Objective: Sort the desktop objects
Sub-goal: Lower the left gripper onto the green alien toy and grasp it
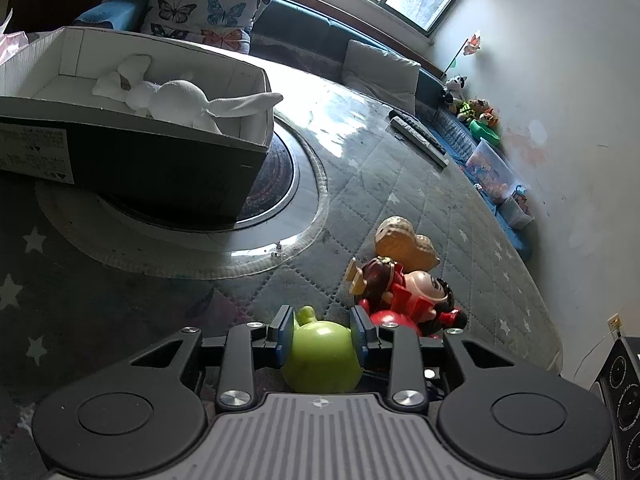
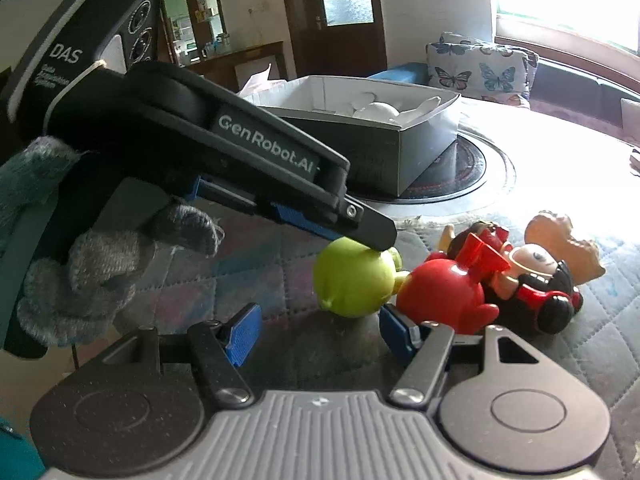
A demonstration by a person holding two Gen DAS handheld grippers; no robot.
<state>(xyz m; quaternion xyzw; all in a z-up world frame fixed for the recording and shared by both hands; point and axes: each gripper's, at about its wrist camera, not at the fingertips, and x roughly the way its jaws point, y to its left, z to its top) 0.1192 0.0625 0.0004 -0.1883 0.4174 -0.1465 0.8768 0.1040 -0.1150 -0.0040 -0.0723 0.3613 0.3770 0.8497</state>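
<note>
A green round toy [image 1: 324, 344] lies on the quilted table cover between the fingers of my left gripper [image 1: 322, 328], whose blue pads stand close at its sides without clearly pressing. Seen from the right wrist, one left finger [image 2: 372, 232] rests over the green toy [image 2: 352, 280]. A red round toy [image 2: 440, 288], a doll in red [image 2: 532, 264] and a peanut-shaped toy [image 2: 560, 240] lie just right of it. My right gripper [image 2: 320, 332] is open and empty, just short of the green toy. An open shoebox [image 1: 140, 160] holds a white plush rabbit [image 1: 176, 96].
The shoebox stands on a round dark plate [image 1: 280, 184] set in the table. Two remotes [image 1: 416, 136] lie at the far edge. Cushions and small toys [image 1: 480, 116] line the bench behind. A gloved hand [image 2: 100, 272] holds the left gripper.
</note>
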